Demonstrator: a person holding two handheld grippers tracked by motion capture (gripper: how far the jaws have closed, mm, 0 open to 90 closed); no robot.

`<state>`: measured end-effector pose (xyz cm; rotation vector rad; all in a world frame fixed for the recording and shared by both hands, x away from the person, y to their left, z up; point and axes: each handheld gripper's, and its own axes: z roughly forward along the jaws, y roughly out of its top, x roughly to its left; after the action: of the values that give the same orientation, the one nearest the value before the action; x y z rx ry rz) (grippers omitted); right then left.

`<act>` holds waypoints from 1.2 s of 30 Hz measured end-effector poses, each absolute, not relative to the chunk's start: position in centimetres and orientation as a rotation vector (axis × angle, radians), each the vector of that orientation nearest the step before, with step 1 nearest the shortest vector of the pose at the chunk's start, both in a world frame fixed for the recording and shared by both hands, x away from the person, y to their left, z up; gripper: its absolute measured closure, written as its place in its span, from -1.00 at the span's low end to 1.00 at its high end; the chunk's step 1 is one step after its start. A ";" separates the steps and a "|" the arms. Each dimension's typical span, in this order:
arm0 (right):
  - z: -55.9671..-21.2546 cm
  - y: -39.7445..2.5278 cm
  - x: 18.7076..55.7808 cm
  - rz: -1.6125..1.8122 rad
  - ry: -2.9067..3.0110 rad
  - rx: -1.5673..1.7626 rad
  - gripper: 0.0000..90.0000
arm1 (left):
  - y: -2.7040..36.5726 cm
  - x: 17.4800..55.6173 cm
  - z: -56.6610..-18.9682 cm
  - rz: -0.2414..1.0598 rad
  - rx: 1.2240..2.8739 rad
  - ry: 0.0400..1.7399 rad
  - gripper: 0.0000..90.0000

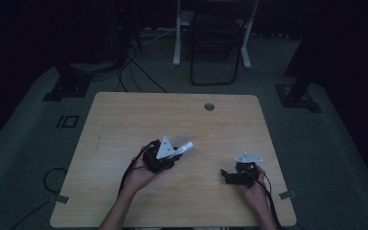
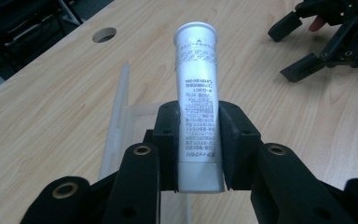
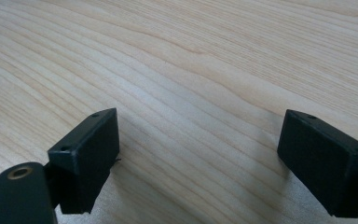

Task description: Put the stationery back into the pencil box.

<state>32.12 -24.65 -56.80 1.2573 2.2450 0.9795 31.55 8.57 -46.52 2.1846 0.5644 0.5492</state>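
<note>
Between left gripper (image 2: 199, 154) fingers, silver printed tube (image 2: 197, 88)

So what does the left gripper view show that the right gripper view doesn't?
The left gripper view shows the left gripper shut on a silver tube, printed text on its side, with a clear plastic piece lying on the table beneath, a round hole in the tabletop, and the other gripper farther off at upper right. The right gripper view shows the right gripper with its jaws spread wide and nothing between them. Both share the light wooden table.
</note>
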 end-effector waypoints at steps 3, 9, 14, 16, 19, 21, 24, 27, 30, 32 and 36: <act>-56.8 -24.6 32.1 0.980 2.245 1.257 -0.72 | 8.6 31.8 -46.6 0.552 2.186 0.572 0.58; -56.8 -24.7 32.1 0.980 2.245 1.254 -0.72 | 8.6 32.1 -46.9 0.558 2.189 0.584 0.58; -56.8 -24.7 32.1 0.980 2.244 1.254 -0.72 | 8.5 32.3 -47.1 0.562 2.190 0.590 0.58; -56.8 -24.7 32.1 0.979 2.245 1.254 -0.72 | 8.5 32.4 -47.2 0.561 2.191 0.592 0.58; -56.8 -24.7 32.1 0.979 2.245 1.254 -0.72 | 8.5 32.5 -47.2 0.563 2.194 0.594 0.58; -56.8 -24.7 32.1 0.979 2.245 1.254 -0.72 | 8.5 32.6 -47.3 0.564 2.196 0.597 0.58; -56.8 -24.7 32.1 0.980 2.245 1.254 -0.72 | 8.5 32.8 -47.4 0.566 2.196 0.603 0.58; -56.8 -24.7 32.1 0.980 2.245 1.254 -0.72 | 8.5 33.0 -47.6 0.568 2.201 0.609 0.58; -56.8 -24.6 32.1 0.980 2.245 1.257 -0.72 | 8.5 33.2 -47.8 0.570 2.204 0.615 0.58; -56.8 -24.6 32.1 0.980 2.245 1.257 -0.72 | 8.5 33.4 -47.9 0.571 2.208 0.619 0.58; -56.8 -24.6 32.1 0.980 2.245 1.256 -0.72 | 8.4 33.6 -48.2 0.573 2.220 0.626 0.58</act>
<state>32.12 -24.65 -56.80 1.2563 2.2451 0.9795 33.64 8.41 -48.19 2.2198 0.6262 0.5733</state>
